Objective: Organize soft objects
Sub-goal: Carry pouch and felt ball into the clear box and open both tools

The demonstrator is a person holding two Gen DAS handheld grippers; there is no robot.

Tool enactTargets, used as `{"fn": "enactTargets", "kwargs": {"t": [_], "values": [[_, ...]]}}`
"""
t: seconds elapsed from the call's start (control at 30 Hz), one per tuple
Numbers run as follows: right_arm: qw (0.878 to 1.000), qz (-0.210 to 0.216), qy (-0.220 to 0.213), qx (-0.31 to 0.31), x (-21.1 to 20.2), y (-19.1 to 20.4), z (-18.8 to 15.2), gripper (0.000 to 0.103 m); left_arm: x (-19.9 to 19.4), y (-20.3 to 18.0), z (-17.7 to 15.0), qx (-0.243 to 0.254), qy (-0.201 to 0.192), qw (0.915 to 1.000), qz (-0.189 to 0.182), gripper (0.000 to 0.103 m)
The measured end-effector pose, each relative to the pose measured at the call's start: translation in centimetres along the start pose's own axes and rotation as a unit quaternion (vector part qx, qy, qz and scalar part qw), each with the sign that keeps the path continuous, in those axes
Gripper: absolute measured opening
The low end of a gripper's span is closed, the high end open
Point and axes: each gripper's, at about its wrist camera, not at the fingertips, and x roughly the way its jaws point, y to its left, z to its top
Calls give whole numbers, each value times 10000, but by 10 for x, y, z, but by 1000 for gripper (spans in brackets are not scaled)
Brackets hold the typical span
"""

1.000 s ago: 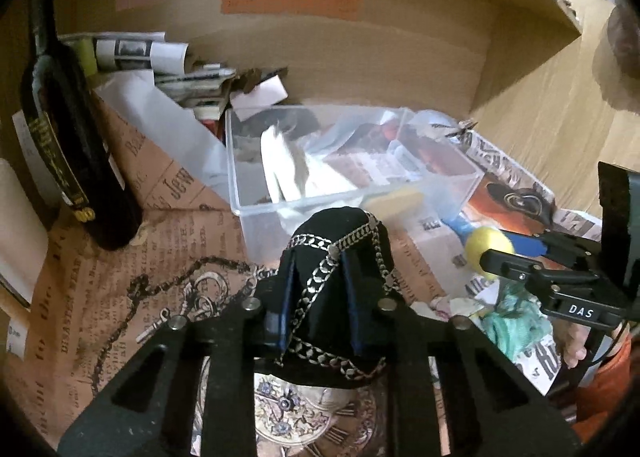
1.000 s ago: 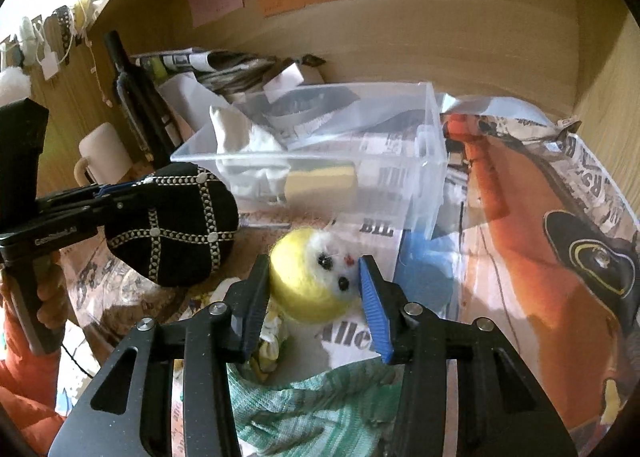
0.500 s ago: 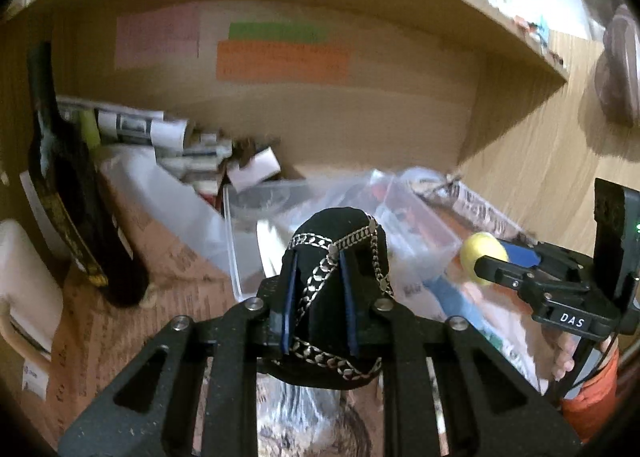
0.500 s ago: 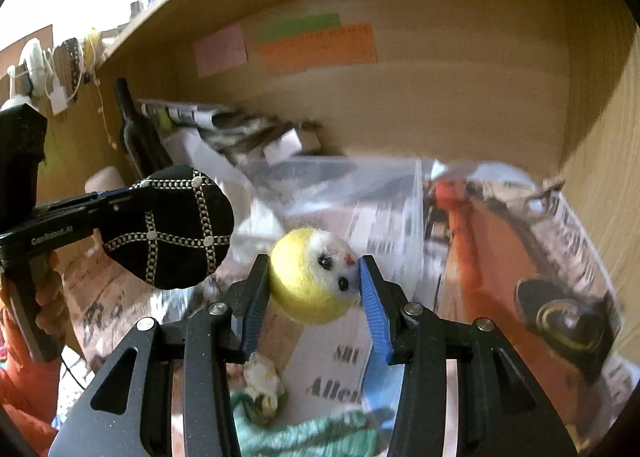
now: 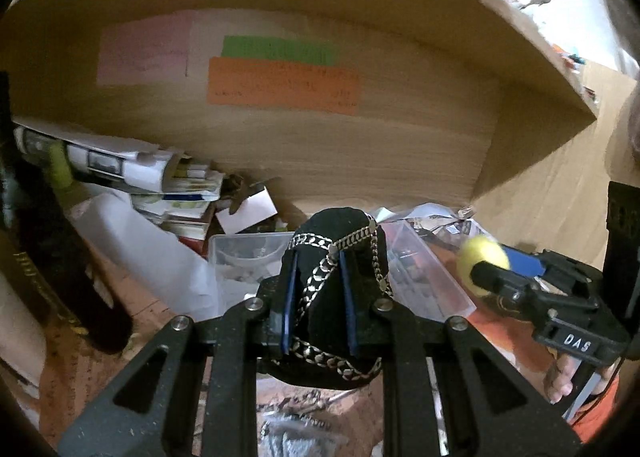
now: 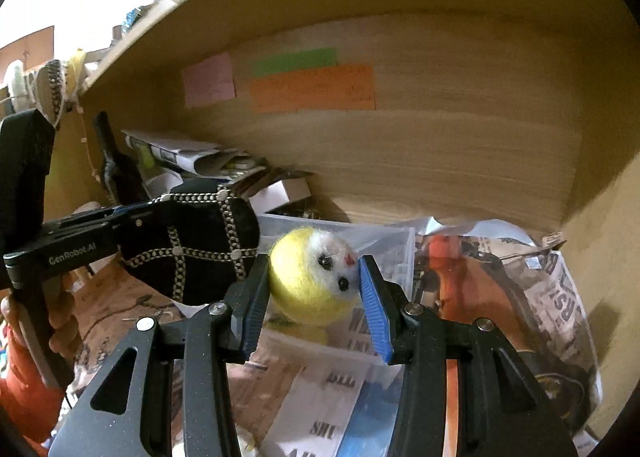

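Observation:
My left gripper [image 5: 318, 277] is shut on a black velvet pouch [image 5: 332, 233] crossed by silver chains and holds it up in the air in front of the clear plastic bin [image 5: 424, 277]. In the right wrist view the pouch [image 6: 192, 241] hangs at the left. My right gripper [image 6: 314, 289] is shut on a yellow and white felt ball with a face [image 6: 312, 277], held above the bin [image 6: 384, 245]. In the left wrist view the ball [image 5: 480, 257] shows at the right, in the right gripper [image 5: 488, 261].
A dark bottle [image 5: 48, 257] stands at the left. Rolled newspapers and booklets [image 5: 132, 173] are piled against the wooden back wall with coloured sticky notes [image 5: 280, 81]. Newspaper sheets [image 6: 500, 289] cover the shelf floor. A wooden side wall [image 6: 600, 257] closes the right.
Both grippers have lifted their objects higher; the bin and the shelf floor have dropped lower in both views. Both grips are unchanged.

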Motion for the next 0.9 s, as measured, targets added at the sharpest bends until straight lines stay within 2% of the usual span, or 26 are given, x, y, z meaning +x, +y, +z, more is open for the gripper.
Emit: {"fn": "enactTargets", "kwargs": {"t": [0.2,0.4,0.63,0.73,0.8,0.9], "values": [[9992,-61,399,2,33,-7,-2,41,41,-4,0,37,342,9994,94,20],[9962,-169,849,1,64,-17,-9,41,82,-9,-6,91,869,9961,78,20],[9923,-316,1191,-86,86,-20,-18,41,103,-12,-14,127,1229,9923,40,21],[9917,-384,1220,-153,89,-19,-20,42,106,-12,-15,195,1273,9916,76,29],[9911,-451,1234,-201,90,-18,-19,42,105,-12,-14,186,1296,9914,37,43],[9906,-485,1259,-235,89,-17,-19,45,97,-10,-11,163,1211,9925,13,54]]}}
